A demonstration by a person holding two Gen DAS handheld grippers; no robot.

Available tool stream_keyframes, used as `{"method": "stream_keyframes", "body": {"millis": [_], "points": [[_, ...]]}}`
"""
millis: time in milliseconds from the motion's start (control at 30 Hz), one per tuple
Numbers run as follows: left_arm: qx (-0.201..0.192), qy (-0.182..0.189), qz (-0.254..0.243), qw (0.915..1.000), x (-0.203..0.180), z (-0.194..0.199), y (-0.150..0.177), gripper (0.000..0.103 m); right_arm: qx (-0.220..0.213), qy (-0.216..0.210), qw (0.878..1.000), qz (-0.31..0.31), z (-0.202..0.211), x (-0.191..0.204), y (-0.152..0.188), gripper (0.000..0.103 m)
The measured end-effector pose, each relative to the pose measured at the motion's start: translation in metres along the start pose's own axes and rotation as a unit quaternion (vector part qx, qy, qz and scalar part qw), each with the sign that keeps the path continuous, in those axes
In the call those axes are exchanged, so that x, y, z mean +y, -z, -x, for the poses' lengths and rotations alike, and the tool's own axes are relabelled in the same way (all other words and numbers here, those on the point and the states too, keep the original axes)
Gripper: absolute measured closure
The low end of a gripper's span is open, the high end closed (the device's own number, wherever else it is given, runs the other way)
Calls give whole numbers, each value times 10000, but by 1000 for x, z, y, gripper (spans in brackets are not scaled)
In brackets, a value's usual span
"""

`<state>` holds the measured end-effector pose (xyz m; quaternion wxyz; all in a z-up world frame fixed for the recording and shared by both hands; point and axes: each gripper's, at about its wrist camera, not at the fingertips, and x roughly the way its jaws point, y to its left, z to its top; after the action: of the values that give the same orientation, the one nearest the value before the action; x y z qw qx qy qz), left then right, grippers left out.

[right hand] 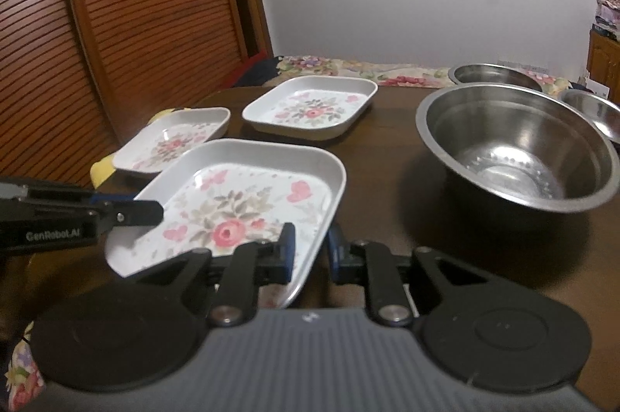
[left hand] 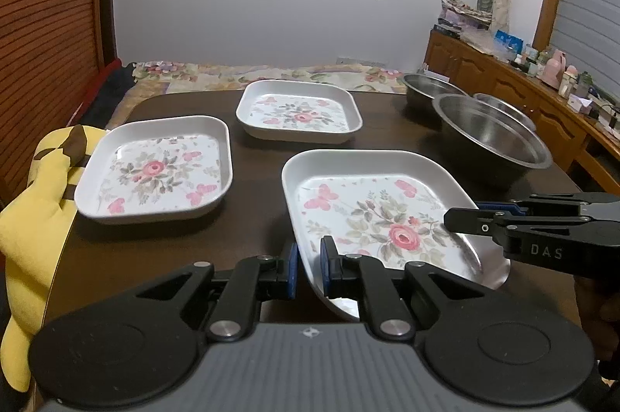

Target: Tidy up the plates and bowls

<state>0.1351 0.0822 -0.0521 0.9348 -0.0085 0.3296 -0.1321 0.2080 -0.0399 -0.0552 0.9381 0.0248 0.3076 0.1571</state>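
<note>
A white square plate with a rose print (left hand: 372, 214) (right hand: 248, 202) is held at the near side of the dark table (left hand: 252, 160), slightly tilted. My left gripper (left hand: 310, 268) (right hand: 147, 210) is shut on its left rim. My right gripper (right hand: 310, 249) (left hand: 465, 218) is shut on its right rim. Two matching plates rest on the table, one at the left (left hand: 155, 168) (right hand: 174, 140) and one further back (left hand: 298, 111) (right hand: 310, 107). A large steel bowl (left hand: 492, 137) (right hand: 519, 148) stands to the right, with two smaller steel bowls (left hand: 430, 86) (right hand: 496, 74) behind it.
A yellow plush toy (left hand: 38, 210) hangs over the table's left edge. A slatted wooden panel (right hand: 135, 24) rises at the left. A wooden cabinet (left hand: 523, 82) with clutter on top runs along the right. A floral bedspread (left hand: 232, 73) lies beyond the table.
</note>
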Motion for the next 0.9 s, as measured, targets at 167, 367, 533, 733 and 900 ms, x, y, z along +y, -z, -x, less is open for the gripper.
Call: {"method": "stream_keyframes", "body": {"millis": [167,367,533,733,900], "points": [[24,28,-10,10000,-6,9,15,90,-9,11,10000,-70,11,3,14,84],[54,45,-27,10000,-10,17,30,90,-7,48,9999,-88,19,6,28,83],[66,12,-29,10000,-10,17,36,90,-44,66,9999,-121,22,9,33,83],[154,-12,48,9999,-7,11,41,90,-50,43,9997,-251,19,8,38,83],[143,16,86,9999,-6,10,43,90,-105,74,9996,-249,19,8,39,83]]}}
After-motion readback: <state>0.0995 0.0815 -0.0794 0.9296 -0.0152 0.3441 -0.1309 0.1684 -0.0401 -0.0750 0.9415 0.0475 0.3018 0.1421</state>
